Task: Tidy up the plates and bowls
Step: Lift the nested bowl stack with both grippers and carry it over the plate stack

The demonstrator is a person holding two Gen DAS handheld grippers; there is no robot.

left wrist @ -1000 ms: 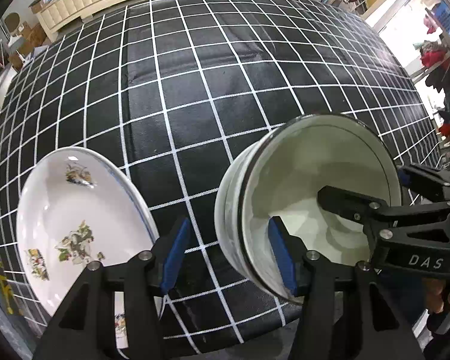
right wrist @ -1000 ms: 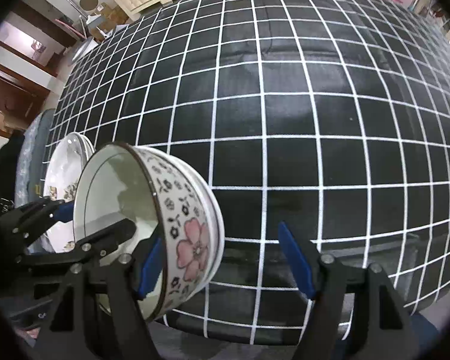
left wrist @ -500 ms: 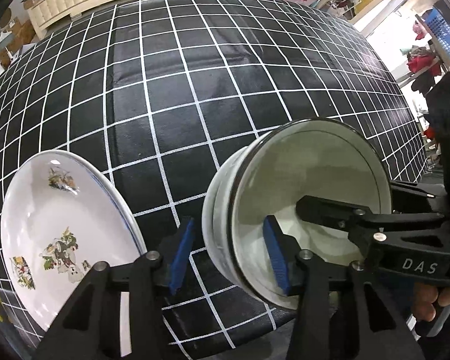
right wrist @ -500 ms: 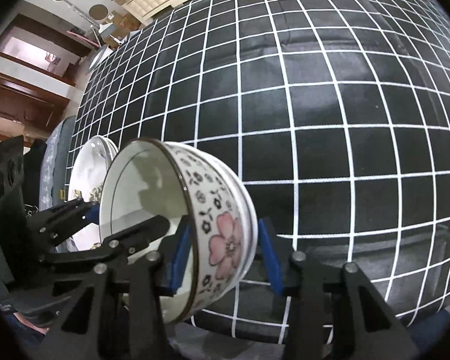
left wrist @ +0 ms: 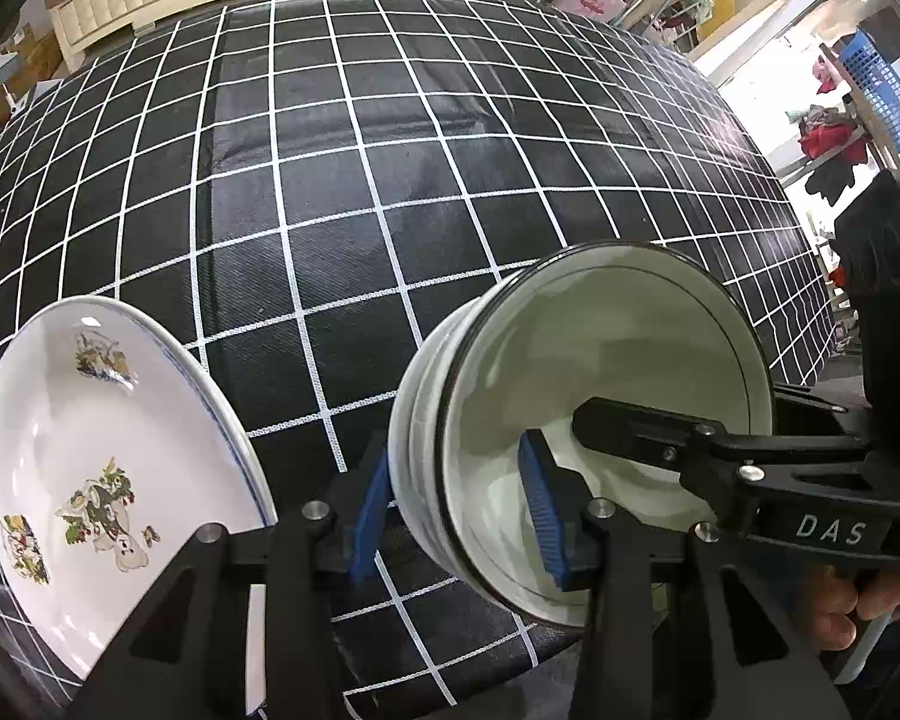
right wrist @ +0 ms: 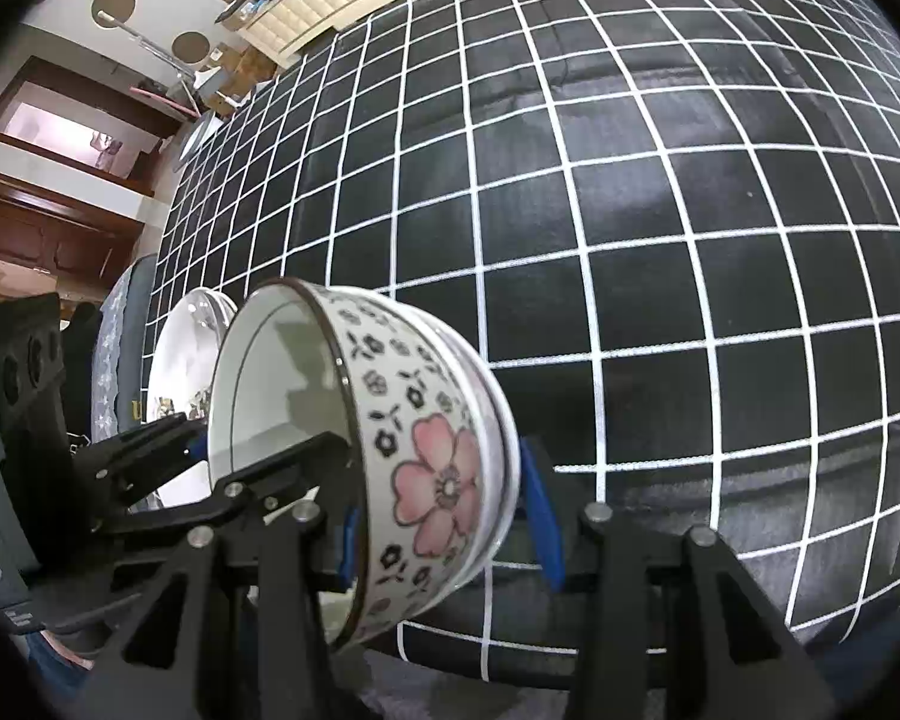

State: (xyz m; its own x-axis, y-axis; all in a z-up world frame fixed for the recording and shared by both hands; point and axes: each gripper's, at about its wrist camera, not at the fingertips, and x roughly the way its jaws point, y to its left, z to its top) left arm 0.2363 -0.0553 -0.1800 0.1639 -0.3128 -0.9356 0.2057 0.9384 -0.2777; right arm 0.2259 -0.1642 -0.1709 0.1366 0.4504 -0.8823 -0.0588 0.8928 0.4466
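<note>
gripping the near wall of the stacked bowls (left wrist: 576, 420), the left claw (left wrist: 456, 516) is closing in the left wrist view, one blue pad outside the wall and one inside, both touching it; the bowls tilt toward the camera near the front edge of the table (left wrist: 342, 180), which wears a black cloth with a white grid; a flowered plate (left wrist: 108, 468) stands tilted just left of the claw; the right claw (left wrist: 678, 444) reaches into the bowls from the right; in the right wrist view the right claw (right wrist: 444, 528) is clenched on the flower-patterned bowls (right wrist: 426, 456), pads pressing wall and rim; the left claw (right wrist: 168, 450) enters from the left, the plate (right wrist: 180, 354) behind it.
</note>
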